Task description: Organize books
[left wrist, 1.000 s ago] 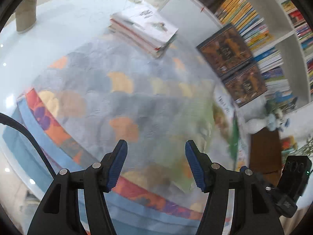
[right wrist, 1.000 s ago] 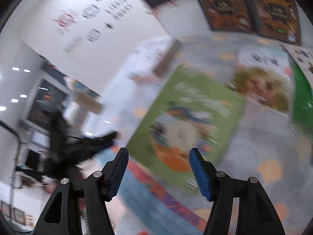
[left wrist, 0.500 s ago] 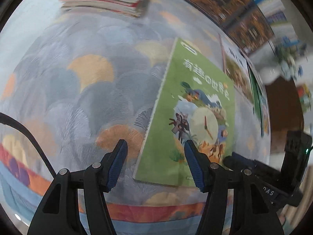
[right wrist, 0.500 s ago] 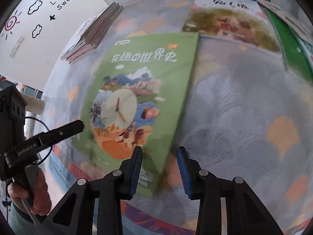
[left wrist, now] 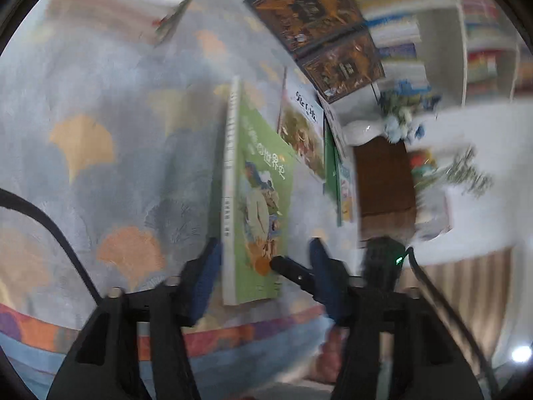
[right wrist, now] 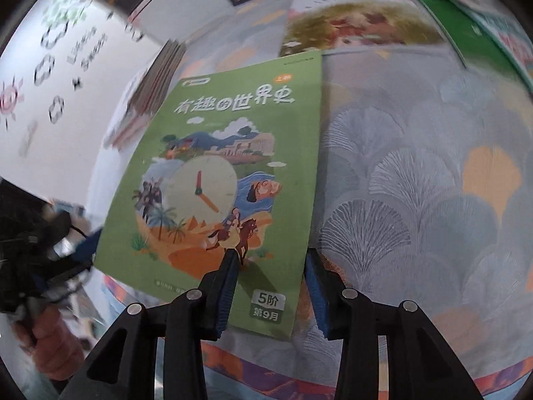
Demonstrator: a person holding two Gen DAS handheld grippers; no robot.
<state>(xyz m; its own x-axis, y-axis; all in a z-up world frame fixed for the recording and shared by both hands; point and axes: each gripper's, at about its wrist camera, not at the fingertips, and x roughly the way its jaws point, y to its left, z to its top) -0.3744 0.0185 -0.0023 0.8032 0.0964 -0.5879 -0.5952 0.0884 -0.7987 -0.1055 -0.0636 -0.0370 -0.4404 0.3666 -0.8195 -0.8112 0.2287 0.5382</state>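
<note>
Green book point(right wrist: 226, 180) tilted on edge; right gripper point(right wrist: 271, 286) clamped on its 5 o'clock corner, opening; left gripper point(left wrist: 263, 276) closing around its spine, contact unclear.

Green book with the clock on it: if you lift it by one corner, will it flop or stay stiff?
The green book looks thin, with a narrow spine, so it is probably light. It looks flat while tilted up off the rug, so it is likely fairly stiff. Its smooth cover might slip a little.
</note>
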